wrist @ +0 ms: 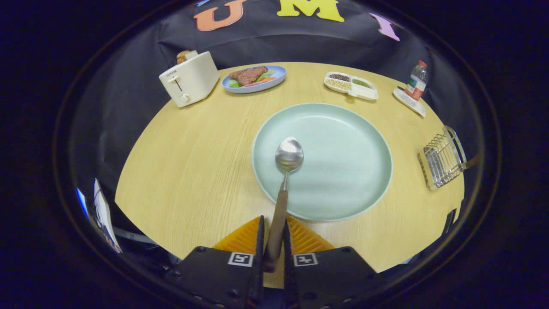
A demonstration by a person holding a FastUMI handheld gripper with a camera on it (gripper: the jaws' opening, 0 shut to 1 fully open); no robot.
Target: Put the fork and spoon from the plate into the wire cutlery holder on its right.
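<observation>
Spoon (283, 180) is clamped by its handle between the nearly closed jaws of the gripper (272, 244), long axis pointing straight ahead, bowl over the plate (343, 171). Wire cutlery holder (441, 159) stands well off to the right on the desk (193, 171).

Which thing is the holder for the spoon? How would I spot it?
Start at the big green plate on the round wooden table. Right of it, near the table's edge, stands the wire cutlery holder. It alone is shiny metal bars; the gripper fingers grip the spoon.
</observation>
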